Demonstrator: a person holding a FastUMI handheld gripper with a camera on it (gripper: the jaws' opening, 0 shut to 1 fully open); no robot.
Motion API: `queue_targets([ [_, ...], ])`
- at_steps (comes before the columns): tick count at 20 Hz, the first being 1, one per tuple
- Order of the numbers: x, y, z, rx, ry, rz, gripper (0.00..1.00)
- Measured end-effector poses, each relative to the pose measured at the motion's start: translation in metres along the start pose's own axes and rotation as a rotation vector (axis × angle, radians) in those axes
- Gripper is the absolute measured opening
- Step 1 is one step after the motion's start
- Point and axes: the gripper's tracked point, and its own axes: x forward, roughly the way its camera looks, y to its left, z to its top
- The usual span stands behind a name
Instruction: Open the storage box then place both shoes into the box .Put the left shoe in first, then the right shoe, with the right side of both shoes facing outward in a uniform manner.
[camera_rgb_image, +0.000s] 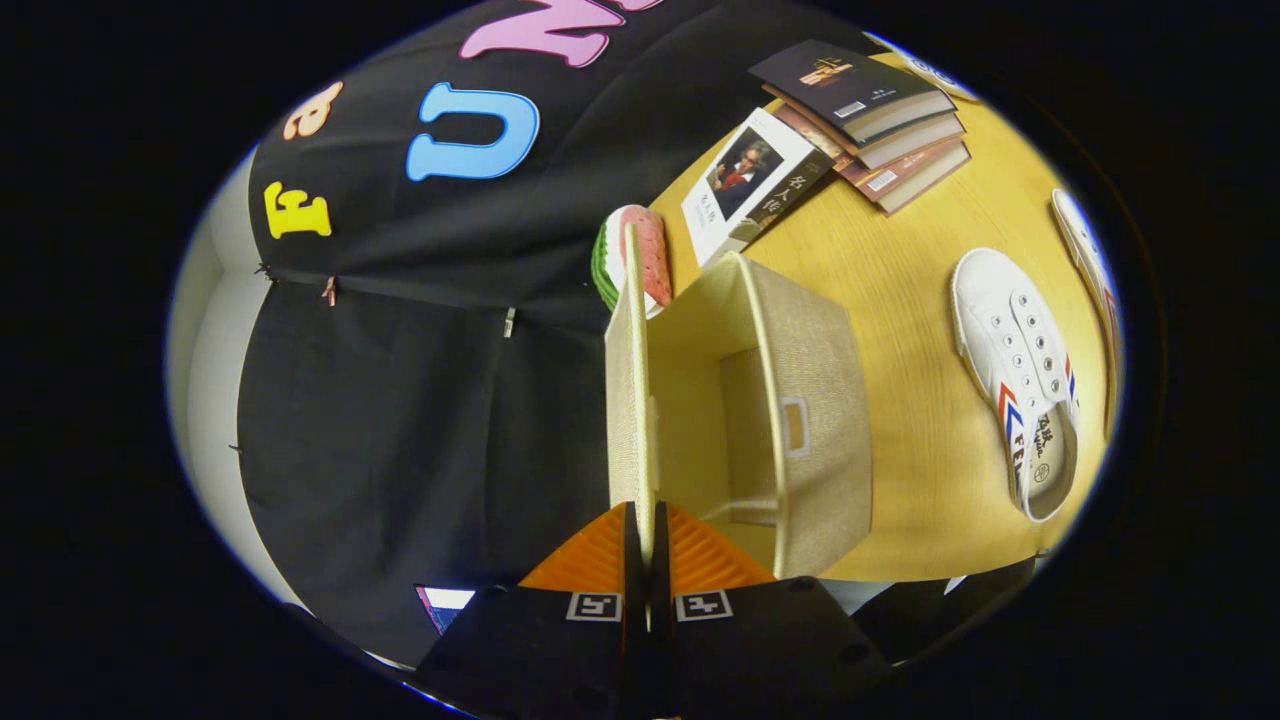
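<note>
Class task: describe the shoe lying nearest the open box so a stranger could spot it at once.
Start at the beige fabric storage box, whose lid the gripper pinches. Beside it on the wooden table lies a white canvas shoe with red-and-blue side stripes, unlike the half-seen shoe beyond.

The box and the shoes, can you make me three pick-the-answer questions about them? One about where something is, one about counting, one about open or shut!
1. Where does the white shoe lie?
A. inside the box
B. on the wooden table beside the box
C. on the books

2. How many books sit in the stack of books beyond the box?
A. one
B. three
C. six

3. How is the box now?
A. lid lifted, nothing inside
B. lid flat on top
C. open with a shoe inside

Answers: 1 B, the shoe rests on bare wood. 2 B, three spines are stacked. 3 A, the gripper pinches the raised lid's edge between both fingers, and the inside is bare.
</note>
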Motion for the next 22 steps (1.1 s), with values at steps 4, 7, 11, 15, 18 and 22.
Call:
queue_targets([
  [4, 0.01, 0.064, -0.001, -0.064, -0.022, 0.079, 0.05],
  [7, 0.026, 0.099, -0.012, -0.127, -0.009, 0.112, 0.05],
  [11, 0.069, 0.142, -0.031, -0.161, 0.039, 0.141, 0.05],
  [15, 0.125, 0.17, -0.048, -0.236, 0.049, 0.129, 0.05],
  [18, 0.163, 0.177, -0.064, -0.257, 0.075, 0.099, 0.05],
  [22, 0.198, 0.177, -0.073, -0.279, 0.08, 0.058, 0.05],
])
